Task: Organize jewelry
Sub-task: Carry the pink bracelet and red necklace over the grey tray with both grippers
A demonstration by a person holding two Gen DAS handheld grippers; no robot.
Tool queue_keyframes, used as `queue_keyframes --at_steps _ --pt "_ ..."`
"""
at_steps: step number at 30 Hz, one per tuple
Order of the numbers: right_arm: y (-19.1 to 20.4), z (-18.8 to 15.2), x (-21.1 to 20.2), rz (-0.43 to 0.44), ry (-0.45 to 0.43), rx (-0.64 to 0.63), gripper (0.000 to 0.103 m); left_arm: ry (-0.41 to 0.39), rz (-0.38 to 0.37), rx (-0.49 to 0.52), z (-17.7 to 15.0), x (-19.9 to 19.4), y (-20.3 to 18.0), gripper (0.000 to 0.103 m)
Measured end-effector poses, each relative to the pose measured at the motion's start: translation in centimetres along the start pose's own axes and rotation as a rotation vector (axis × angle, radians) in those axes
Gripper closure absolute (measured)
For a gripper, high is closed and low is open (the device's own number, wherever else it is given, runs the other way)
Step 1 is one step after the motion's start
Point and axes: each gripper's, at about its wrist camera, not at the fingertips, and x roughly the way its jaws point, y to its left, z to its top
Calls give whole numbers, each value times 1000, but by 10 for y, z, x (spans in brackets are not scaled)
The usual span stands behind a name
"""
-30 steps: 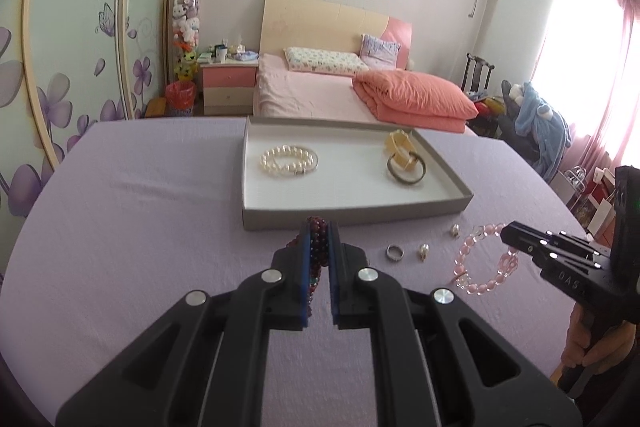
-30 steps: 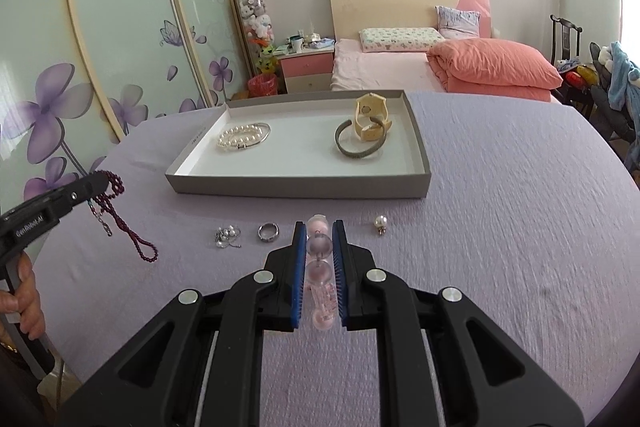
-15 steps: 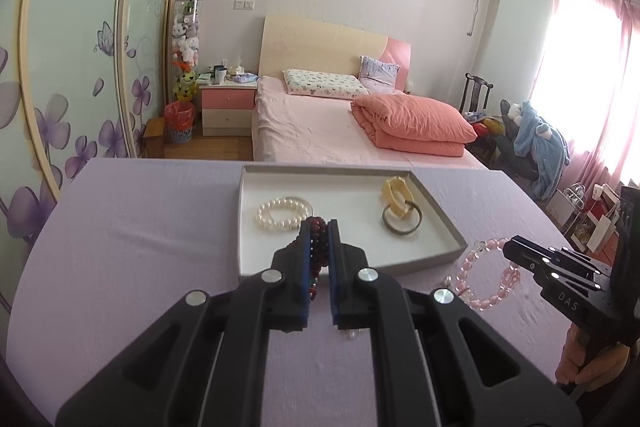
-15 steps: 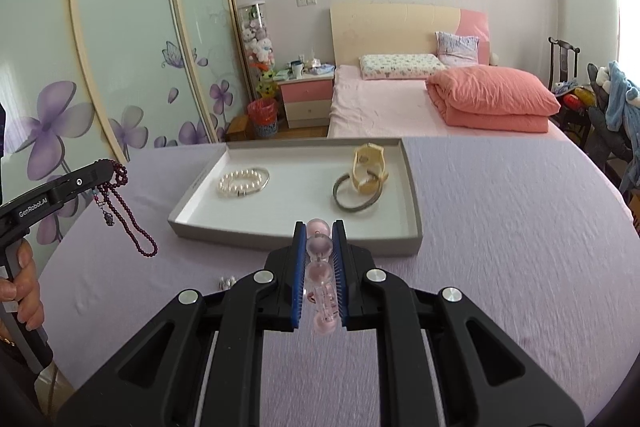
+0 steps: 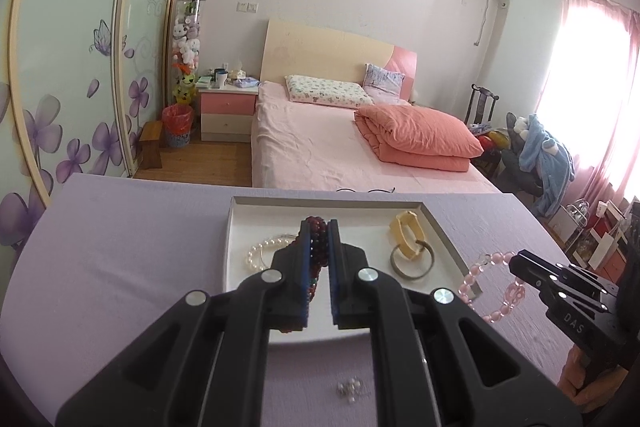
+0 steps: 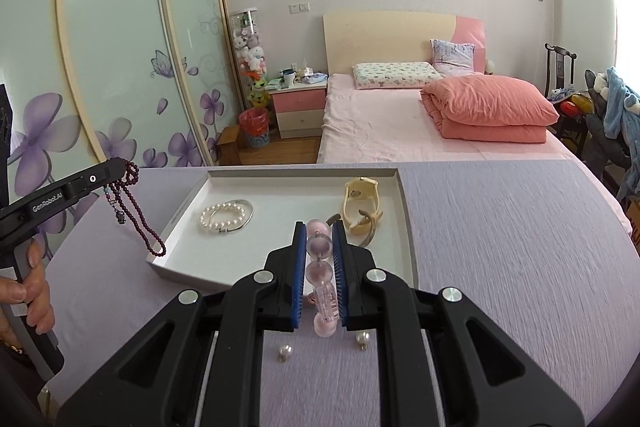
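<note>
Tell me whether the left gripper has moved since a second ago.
Yes. The left gripper, shut on the dark red bead strand, has lifted and gone forward: its tips were short of the tray, now over its floor.

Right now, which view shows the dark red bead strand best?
The right wrist view: the dark red bead strand hangs in full from the left tongs, charm visible. In the left wrist view only a few beads show, pinched between the tongs' pads.

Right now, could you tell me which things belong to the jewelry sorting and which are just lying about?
Job: tray, pearl bracelet, watch, bangle, dark red beads, pink bracelet, earrings.
Lying about: bed, nightstand, bin, chair.
</note>
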Motion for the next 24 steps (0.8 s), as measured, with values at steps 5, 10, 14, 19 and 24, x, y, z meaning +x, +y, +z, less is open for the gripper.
queue_keyframes --at_steps 5,10,14,19,24 --pt "-3 8 18 -3 4 8 89 28 8 -12 3 30 6 95" --pt "-4 18 43 -4 16 10 89 54 7 -19 4 54 12 95" --pt "-3 22 61 9 33 16 89 69 8 -18 2 68 14 95" --pt "0 24 83 50 70 32 89 78 5 -22 4 82 17 95" --pt "-6 21 102 23 105 34 89 93 4 -18 4 93 18 95"
